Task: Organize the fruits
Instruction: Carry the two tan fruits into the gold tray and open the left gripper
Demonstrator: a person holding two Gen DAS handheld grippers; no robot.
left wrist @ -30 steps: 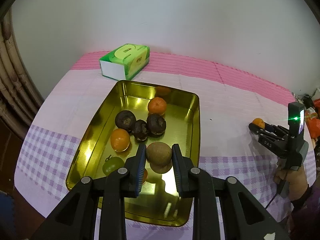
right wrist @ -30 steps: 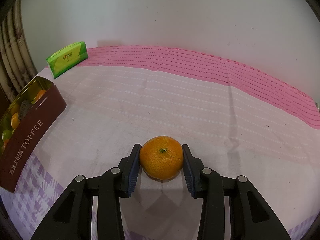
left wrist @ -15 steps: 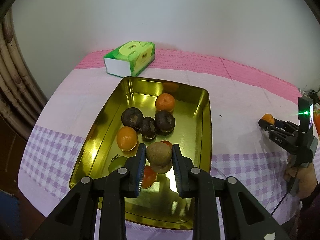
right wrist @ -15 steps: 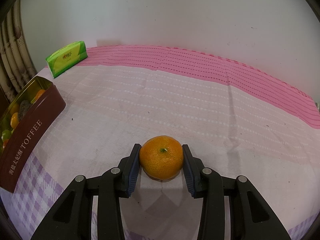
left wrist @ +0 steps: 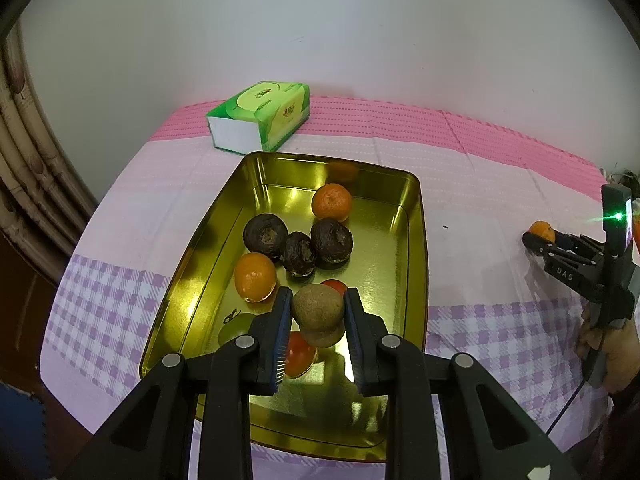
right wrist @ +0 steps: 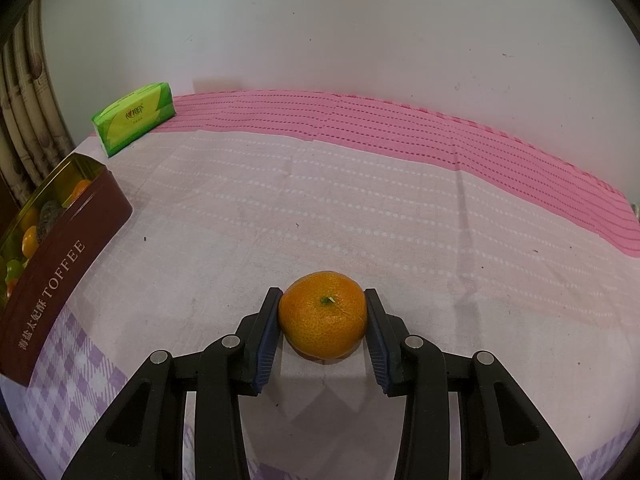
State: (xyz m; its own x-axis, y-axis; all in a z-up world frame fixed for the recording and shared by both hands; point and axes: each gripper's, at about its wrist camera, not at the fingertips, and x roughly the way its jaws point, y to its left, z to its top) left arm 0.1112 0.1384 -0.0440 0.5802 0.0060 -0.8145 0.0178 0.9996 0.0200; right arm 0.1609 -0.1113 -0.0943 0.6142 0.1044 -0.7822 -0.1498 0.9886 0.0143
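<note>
My left gripper (left wrist: 317, 307) is shut on a brown kiwi (left wrist: 317, 307) and holds it over the near part of a gold tin (left wrist: 416, 240). The tin holds two oranges (left wrist: 331, 201), three dark wrinkled fruits (left wrist: 331, 239), a red fruit (left wrist: 299, 353) and a green fruit (left wrist: 234, 326). My right gripper (right wrist: 323, 317) is shut on an orange (right wrist: 322, 316) low over the tablecloth; it also shows in the left wrist view (left wrist: 541, 236). The tin also shows at the left of the right wrist view (right wrist: 68, 248).
A green tissue pack stands behind the tin (left wrist: 262, 114) and also shows in the right wrist view (right wrist: 134, 118). A pink and purple checked cloth (right wrist: 360, 208) covers the table. A white wall is behind, a bamboo frame (left wrist: 24, 168) at left.
My left gripper with the kiwi has moved forward and a little left over the tin. My right gripper and its orange have stayed where they were.
</note>
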